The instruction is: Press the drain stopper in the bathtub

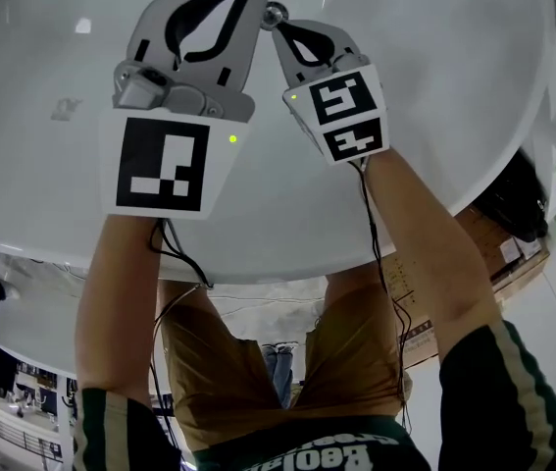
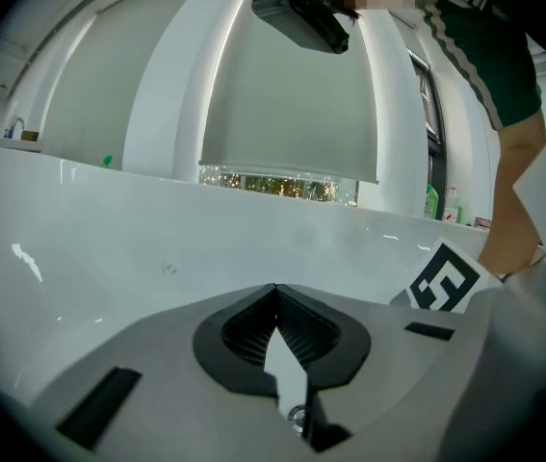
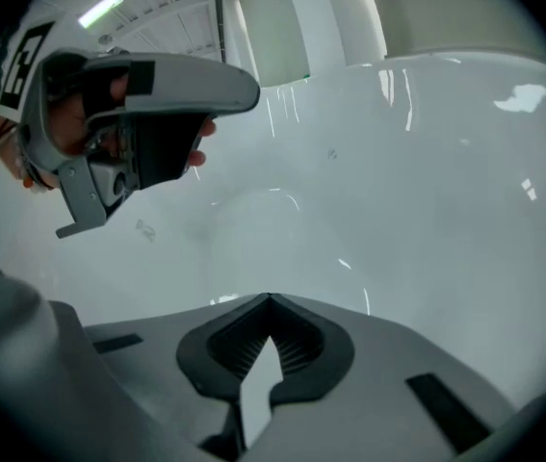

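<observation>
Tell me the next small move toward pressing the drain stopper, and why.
Probably ease the right gripper forward so its closed tips push the drain stopper; in the head view the chrome knob sits right at those tips, contact unclear.

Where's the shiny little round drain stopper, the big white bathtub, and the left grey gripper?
Shiny round drain stopper [image 1: 275, 13]: head view, its chrome top.
White bathtub [image 1: 434, 57]: head view, bare inside wall.
Left grey gripper [image 2: 274, 290]: left gripper view, where its closed tips meet.
</observation>
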